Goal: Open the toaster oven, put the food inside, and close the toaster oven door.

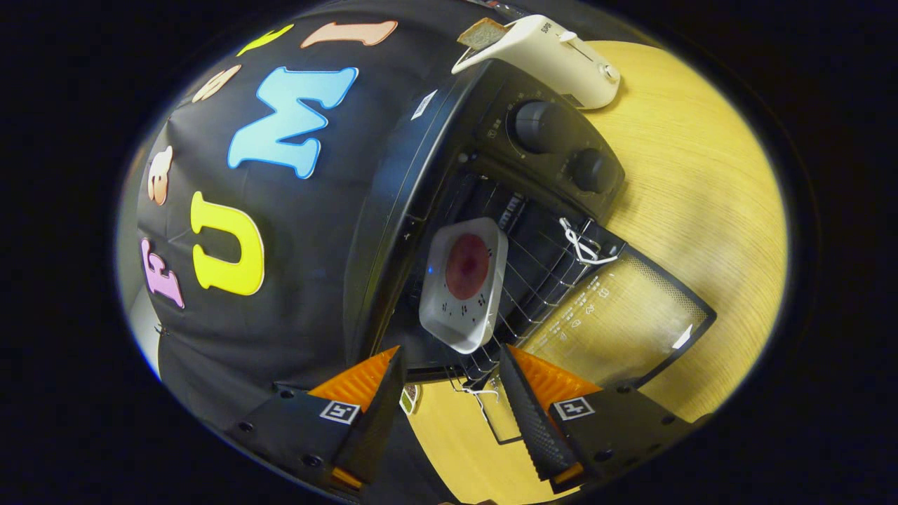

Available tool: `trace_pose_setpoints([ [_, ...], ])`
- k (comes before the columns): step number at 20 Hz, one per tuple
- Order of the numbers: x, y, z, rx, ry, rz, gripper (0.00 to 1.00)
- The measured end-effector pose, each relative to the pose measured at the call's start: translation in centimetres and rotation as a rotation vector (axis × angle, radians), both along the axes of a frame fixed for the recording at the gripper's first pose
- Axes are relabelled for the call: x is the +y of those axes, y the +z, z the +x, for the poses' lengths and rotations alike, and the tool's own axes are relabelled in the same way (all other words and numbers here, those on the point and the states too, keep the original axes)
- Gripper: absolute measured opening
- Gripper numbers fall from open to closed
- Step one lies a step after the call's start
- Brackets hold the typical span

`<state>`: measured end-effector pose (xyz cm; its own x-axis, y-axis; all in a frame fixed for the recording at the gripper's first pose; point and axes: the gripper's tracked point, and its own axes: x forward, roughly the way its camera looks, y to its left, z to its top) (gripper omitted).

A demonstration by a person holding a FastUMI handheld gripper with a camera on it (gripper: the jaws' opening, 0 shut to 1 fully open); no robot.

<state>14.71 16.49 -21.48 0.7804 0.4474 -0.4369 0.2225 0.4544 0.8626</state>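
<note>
With the gripper (449, 400) open and empty at lower centre, the dish (463, 284) overhangs the rack (540, 280); the door (617, 322) may knock it.

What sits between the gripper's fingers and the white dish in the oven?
Only the front edge of the wire rack; the gripper is open just short of the white dish, seen in the gripper view.

The toaster oven (491, 175) shows its top wall and control panel, but its far side is hidden behind its own body. The white dish (464, 283) covers part of the wire rack (540, 280), and the small marks on its rim and on the open glass door (617, 322) are too small to tell. Behind the oven, the white toaster (554, 56) is partly cut off, and the gripper (449, 379) fingers, spread apart with nothing between them, hide the door's near corner.
</note>
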Motion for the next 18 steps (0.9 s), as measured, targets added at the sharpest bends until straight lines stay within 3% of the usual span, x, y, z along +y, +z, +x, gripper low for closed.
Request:
trace_pose_setpoints([
  [1,-0.1,0.1,-0.4,-0.001,0.009,-0.015,0.85],
  [3,0.0,-0.1,-2.1,-0.005,0.044,-0.065,0.97],
  [12,0.8,-2.6,-7.9,-0.062,0.259,-0.403,0.98],
  [18,1.3,-5.8,-11.3,-0.024,0.393,-0.555,0.98],
])
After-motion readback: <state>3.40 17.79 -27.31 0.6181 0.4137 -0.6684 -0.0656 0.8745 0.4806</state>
